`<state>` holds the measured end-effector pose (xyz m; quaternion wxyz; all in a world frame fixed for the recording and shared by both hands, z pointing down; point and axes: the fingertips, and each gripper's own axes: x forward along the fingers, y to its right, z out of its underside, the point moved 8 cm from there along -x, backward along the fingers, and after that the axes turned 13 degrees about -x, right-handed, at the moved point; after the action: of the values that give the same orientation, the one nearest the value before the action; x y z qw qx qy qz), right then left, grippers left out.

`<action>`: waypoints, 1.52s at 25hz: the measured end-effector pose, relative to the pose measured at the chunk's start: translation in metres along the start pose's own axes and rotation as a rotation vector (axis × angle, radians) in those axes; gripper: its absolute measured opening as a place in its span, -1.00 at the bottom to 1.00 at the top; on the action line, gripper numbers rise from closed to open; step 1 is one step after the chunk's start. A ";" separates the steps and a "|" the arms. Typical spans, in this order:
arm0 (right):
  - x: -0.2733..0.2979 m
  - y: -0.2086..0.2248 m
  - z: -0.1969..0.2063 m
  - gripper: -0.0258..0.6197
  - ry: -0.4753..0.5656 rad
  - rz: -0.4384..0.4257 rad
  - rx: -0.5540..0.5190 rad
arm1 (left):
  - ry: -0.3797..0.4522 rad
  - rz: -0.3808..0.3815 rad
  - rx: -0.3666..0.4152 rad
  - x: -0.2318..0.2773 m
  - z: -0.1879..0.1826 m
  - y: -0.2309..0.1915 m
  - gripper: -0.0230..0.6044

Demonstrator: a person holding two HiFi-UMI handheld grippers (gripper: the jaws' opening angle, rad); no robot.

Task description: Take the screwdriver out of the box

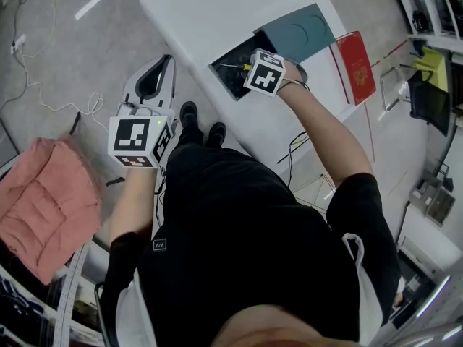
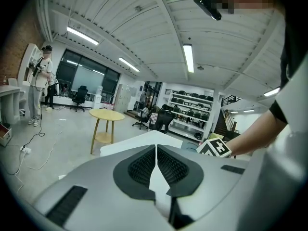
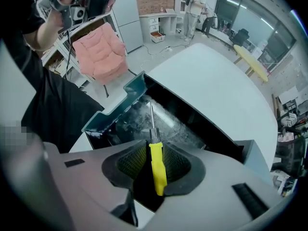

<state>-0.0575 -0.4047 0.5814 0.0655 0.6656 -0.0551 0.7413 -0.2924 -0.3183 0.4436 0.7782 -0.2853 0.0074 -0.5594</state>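
The box (image 1: pixel 226 78) lies open on the white table (image 1: pixel 210 13), its dark inside showing and its teal lid (image 1: pixel 300 31) folded back. My right gripper (image 1: pixel 255 69) points straight down over the opening. In the right gripper view the screwdriver (image 3: pixel 157 166), with a yellow handle and a thin metal shaft, stands between the pads of the right gripper (image 3: pixel 153 150), its tip toward the box's teal wall (image 3: pixel 115 110). The pads press on the handle. My left gripper (image 1: pixel 160 67) hangs off the table's near-left side, over the floor. It is shut and empty (image 2: pixel 156 150).
A red booklet (image 1: pixel 356 63) lies right of the lid. A pink cushion (image 1: pixel 43 201) sits on a chair at the left. Cables (image 1: pixel 65 107) trail over the floor. A round yellow table (image 2: pixel 106 114) and a standing person (image 2: pixel 41 81) are far off.
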 end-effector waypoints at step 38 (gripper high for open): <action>-0.102 -0.023 0.026 -0.66 0.332 0.225 0.211 | 0.016 0.126 0.093 0.000 -0.023 0.072 -0.85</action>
<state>-0.0176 -0.3890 0.4831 -0.0796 0.5272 -0.0396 0.8451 -0.2375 -0.3134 0.3914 0.8241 -0.2435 0.0056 -0.5114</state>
